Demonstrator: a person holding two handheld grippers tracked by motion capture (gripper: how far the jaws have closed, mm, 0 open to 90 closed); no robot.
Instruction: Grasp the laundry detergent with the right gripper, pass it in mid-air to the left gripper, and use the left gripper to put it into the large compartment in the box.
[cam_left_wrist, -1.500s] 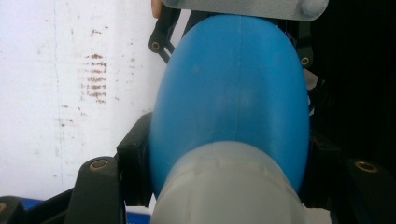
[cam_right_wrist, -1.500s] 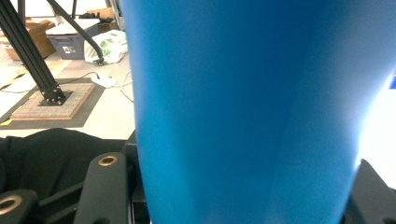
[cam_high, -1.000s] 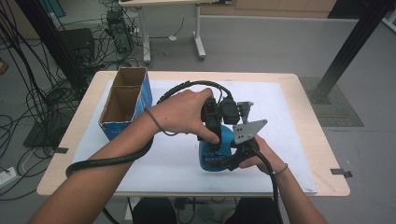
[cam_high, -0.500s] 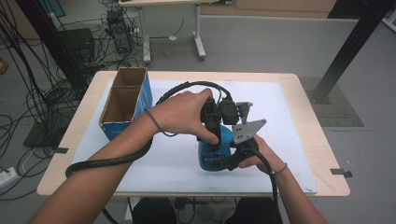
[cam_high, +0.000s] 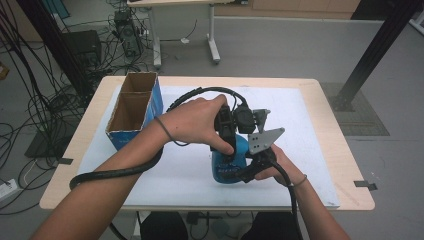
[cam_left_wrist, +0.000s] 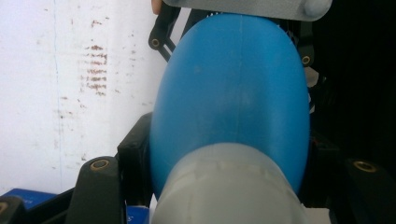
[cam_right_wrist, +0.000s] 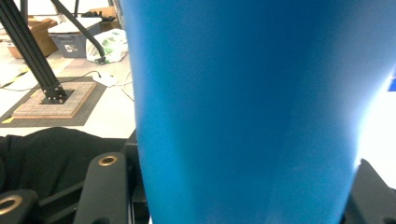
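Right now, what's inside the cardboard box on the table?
The cardboard box is open on top, with a divider making two sections. The brown inner walls that show look bare. The near wall covers part of the bottom, so something small could still lie there.

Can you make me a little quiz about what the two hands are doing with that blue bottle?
1. True or false: both grippers are shut on the blue bottle.
2. Which part does the left gripper hold? A) the pale cap end B) the bottle's base C) the cardboard box
3. Fill in: the cardboard box stands on the table to the ___ of the bottle in the high view.

Key:
1. True. The left gripper holds the top, and the right gripper holds the body with black jaws on either side.
2. A
3. left
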